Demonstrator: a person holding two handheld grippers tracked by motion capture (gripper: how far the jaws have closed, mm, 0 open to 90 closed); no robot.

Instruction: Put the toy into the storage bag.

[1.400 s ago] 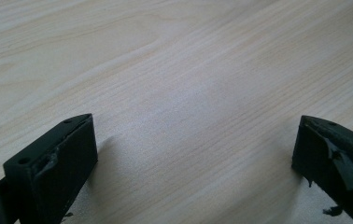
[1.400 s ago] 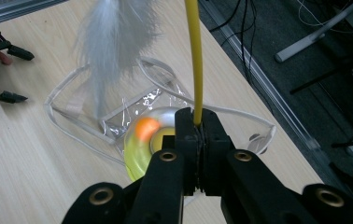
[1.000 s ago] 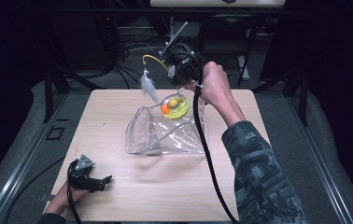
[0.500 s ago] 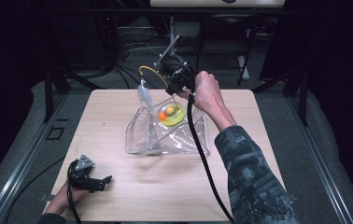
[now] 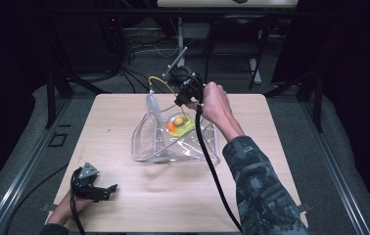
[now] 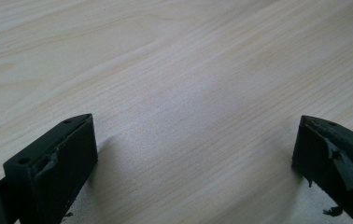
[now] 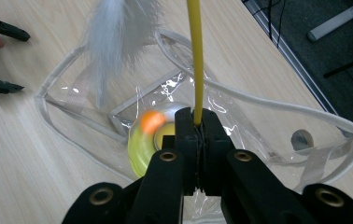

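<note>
The right gripper (image 7: 197, 125) is clamped on the thin yellow wand (image 7: 194, 60) of a cat toy, directly above the clear plastic bag (image 5: 173, 142). The toy's round yellow base (image 5: 179, 124) sits inside this bag, its white feather (image 7: 111, 42) over the bag's rim. The left gripper (image 5: 105, 190), well apart from the bag, has jaws spread wide.

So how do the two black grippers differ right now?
The right gripper has its jaws shut on a thin yellow rod of a feather toy, held up over the open clear bag; the left gripper has its jaws wide apart with nothing between them. The right one is raised at the far side of the table; the left one sits low at the near left corner. Both are black, two-jawed and hand-held.
</note>
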